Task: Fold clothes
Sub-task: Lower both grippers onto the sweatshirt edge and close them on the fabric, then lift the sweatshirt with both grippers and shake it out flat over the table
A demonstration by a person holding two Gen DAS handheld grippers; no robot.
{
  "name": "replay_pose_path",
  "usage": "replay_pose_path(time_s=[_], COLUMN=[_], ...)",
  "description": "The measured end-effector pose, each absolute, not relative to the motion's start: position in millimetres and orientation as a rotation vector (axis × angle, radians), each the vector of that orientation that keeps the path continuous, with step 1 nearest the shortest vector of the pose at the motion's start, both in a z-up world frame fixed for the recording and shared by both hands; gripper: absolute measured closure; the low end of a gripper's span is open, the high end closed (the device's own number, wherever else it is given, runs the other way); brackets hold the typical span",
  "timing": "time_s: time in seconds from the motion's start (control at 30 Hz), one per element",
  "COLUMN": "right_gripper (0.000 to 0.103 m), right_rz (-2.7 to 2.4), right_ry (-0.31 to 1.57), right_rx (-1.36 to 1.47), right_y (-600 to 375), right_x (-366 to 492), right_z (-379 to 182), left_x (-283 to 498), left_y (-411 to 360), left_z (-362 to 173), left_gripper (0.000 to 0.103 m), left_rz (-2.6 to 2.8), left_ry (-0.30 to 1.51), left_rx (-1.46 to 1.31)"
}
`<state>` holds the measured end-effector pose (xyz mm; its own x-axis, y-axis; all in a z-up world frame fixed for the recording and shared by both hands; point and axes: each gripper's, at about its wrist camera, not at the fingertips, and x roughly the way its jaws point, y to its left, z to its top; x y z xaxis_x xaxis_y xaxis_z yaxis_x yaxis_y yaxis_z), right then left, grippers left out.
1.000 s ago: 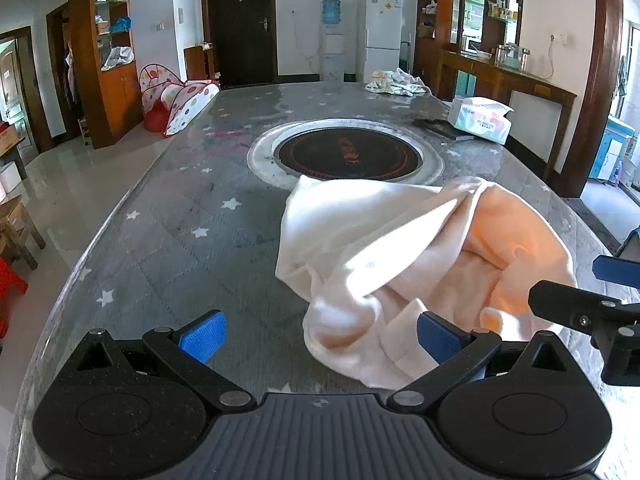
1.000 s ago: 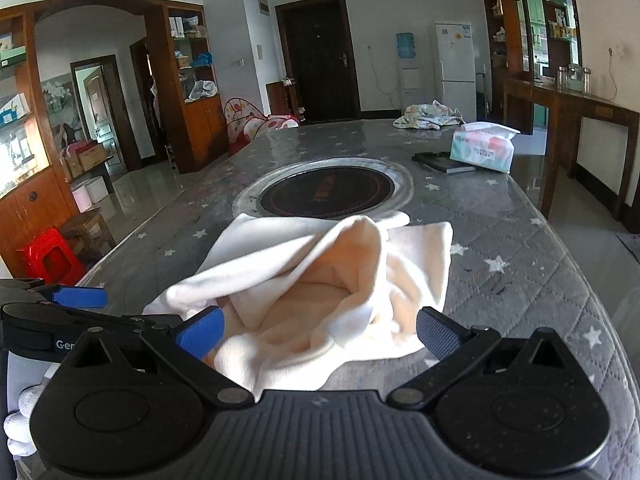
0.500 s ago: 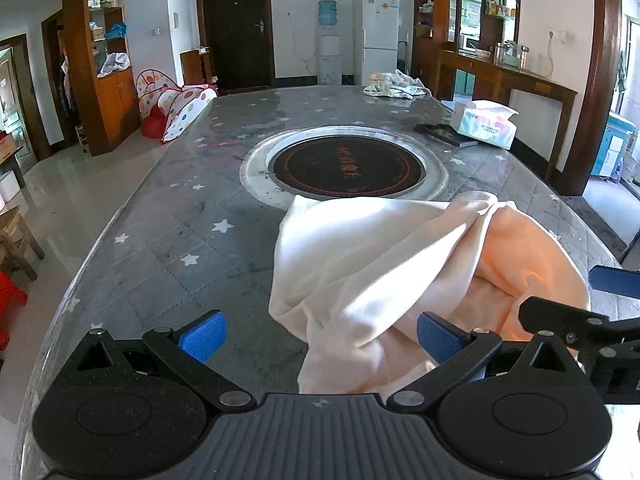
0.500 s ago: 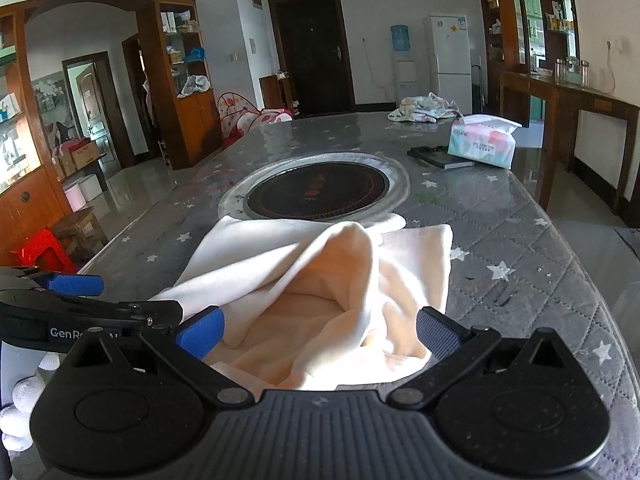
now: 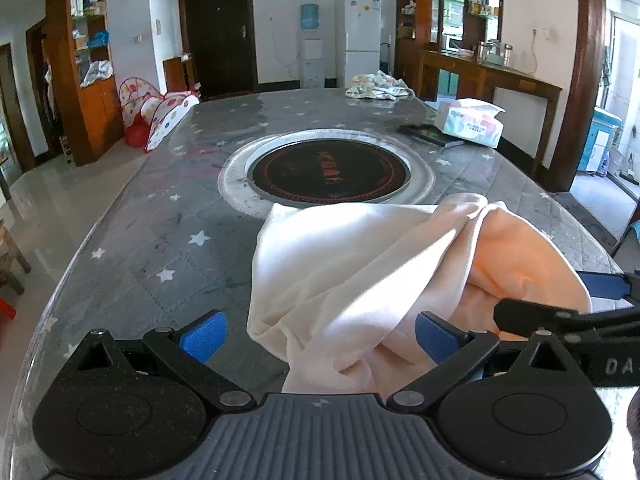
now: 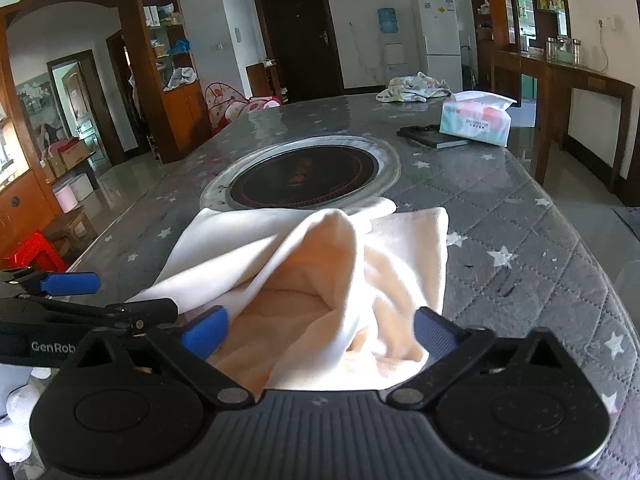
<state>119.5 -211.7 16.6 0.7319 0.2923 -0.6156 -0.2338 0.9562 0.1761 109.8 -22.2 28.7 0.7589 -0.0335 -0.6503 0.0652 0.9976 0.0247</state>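
Lying bunched between both grippers' fingers (image 6: 204, 332), seemingly ungripped: garment (image 6: 320, 280).

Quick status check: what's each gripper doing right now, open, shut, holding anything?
Left gripper: open, holding nothing; the cream garment lies between its fingers.
Right gripper: jaws closing, not yet gripping; the garment's bunched edge sits between them.

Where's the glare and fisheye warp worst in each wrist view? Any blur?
Left wrist view: glare on the glossy table far end and the bright doorway at right; straight cabinet edges bow at the frame edges; garment sharp. Right wrist view: sheen on the table beyond the hotplate; corners vignetted; no motion blur seen.
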Motion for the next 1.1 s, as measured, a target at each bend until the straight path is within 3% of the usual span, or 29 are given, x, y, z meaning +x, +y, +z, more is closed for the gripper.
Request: replay_pose_path(time_s=[0.1,0.23,0.37,0.43,0.5,0.57,0.6,0.8,1.1], right_gripper=[0.022,0.038,0.048,0.063,0.072,0.077,0.083,0.092,0.094], right_rz=[0.287,0.29,0.28,0.275,0.271,0.269,0.268,0.256,0.218], right_ry=[0.701,0.713,0.715,0.713,0.714,0.715,0.711,0.683,0.648], right_rx=[0.097,0.109,0.126,0.13,0.139,0.149,0.152,0.163,0.165], right_y=[-213.1,-214.2,-217.2,-218.7,-221.0,-223.7,-225.2,-234.8,-250.8], right_x=[123.5,125.8,127.3,127.5,127.8,128.2,127.5,120.3,95.0], right_z=[14.5,11.6,9.3,8.6,8.0,7.4,7.6,9.7,18.5], left_x=[111.7,114.9,115.9,116.4,116.9,116.4,115.8,110.1,83.6], left_y=[-22.4,-21.2,-21.7,-22.3,-21.9,-21.0,-20.0,-10.0,10.7], left_z=[27.6,25.5,24.1,23.2,22.2,22.3,22.9,27.5,37.8], left_gripper=[0.014,0.033,0.056,0.069,0.075,0.083,0.084,0.095,0.097], left_rz=[-0.069,-0.088,-0.119,-0.138,-0.149,-0.153,-0.155,-0.131,-0.08], left_ry=[0.707,0.715,0.713,0.714,0.715,0.711,0.707,0.688,0.657], left_rx=[0.045,0.032,0.025,0.021,0.013,0.01,0.006,-0.027,-0.079])
